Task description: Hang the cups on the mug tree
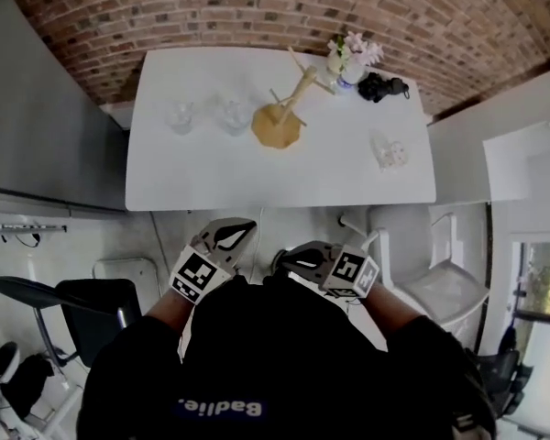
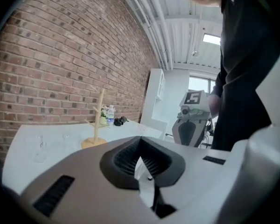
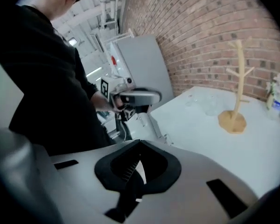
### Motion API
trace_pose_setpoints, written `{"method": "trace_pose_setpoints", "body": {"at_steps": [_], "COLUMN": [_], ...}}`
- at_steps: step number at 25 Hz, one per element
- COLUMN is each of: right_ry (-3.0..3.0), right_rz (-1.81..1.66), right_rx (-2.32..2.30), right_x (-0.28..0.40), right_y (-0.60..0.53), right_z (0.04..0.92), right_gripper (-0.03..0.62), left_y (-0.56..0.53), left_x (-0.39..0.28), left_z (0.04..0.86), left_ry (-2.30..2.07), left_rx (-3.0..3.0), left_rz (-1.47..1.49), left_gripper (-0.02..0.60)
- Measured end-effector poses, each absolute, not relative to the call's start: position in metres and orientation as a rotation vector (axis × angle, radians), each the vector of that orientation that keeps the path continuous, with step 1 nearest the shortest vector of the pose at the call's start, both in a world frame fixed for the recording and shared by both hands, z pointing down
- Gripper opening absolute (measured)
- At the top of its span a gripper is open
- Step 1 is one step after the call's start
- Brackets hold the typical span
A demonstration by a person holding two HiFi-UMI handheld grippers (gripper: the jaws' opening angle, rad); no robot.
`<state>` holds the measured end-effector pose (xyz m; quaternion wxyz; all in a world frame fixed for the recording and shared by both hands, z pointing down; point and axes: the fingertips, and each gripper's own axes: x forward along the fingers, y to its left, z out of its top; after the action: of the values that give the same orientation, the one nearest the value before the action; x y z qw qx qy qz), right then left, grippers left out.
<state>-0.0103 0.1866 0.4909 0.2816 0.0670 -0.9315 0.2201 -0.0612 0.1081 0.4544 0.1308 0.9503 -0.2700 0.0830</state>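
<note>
Found left hand-held gripper (image 1: pixel 231 236) and right hand-held gripper (image 1: pixel 300 260) both clenched on nothing, held close to the body, short of the near edge of the counter (image 1: pixel 211 177).

Logged three clear cups upright on the counter: left cup (image 1: pixel 181 115) and middle cup (image 1: pixel 234 113) left of the mug tree (image 1: pixel 277 122), right cup (image 1: pixel 390 152) well apart to the right and nearer. Saw no cup on any peg. Judged the task unstarted, and the step in hand to be the reach for a first cup.

To do it well:
- Release the jaws before arriving, not at the cup.
- Take the middle cup first, with the left, as nearest the tree on that side.
- Cannot tell handle directions from here; check in the left gripper view on approach.
- Grip the wall opposite the handle, leaving the handle free for a peg.
- Close gently; expect slick, brittle walls.
- Come in from the near side to avoid nudging the left cup.
- Keep clear of the flowers (image 1: pixel 353 51) at the far side when lifting to the pegs.
- Steady the tree base with the right against tipping.
</note>
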Motion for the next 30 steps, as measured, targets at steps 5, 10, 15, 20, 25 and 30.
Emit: {"method": "trace_pose_setpoints", "body": {"at_steps": [5, 10, 15, 20, 25, 30], "right_ry": [-2.796, -2.901, -2.927, -2.932, -2.936, -2.938], "right_rz": [0.658, 0.711, 0.651, 0.619, 0.603, 0.587], "right_rx": [0.550, 0.591, 0.540, 0.534, 0.537, 0.550], "right_x": [0.014, 0.038, 0.061, 0.075, 0.082, 0.086], "right_y": [0.114, 0.102, 0.117, 0.125, 0.131, 0.134], "right_z": [0.413, 0.388, 0.390, 0.388, 0.384, 0.382], "right_gripper": [0.029, 0.029, 0.029, 0.029, 0.029, 0.029], "left_y": [0.096, 0.112, 0.131, 0.147, 0.156, 0.160], "left_x": [-0.040, -0.017, 0.009, 0.023, 0.031, 0.037], "left_z": [0.387, 0.354, 0.353, 0.350, 0.348, 0.345], "left_ry": [-0.905, -1.042, -1.113, -1.159, -1.171, -1.158], "left_rx": [2.789, 2.711, 2.656, 2.657, 2.654, 2.668], "left_rz": [0.118, 0.051, 0.042, 0.057, 0.111, 0.050], "left_gripper": [0.002, 0.002, 0.002, 0.003, 0.002, 0.002]}}
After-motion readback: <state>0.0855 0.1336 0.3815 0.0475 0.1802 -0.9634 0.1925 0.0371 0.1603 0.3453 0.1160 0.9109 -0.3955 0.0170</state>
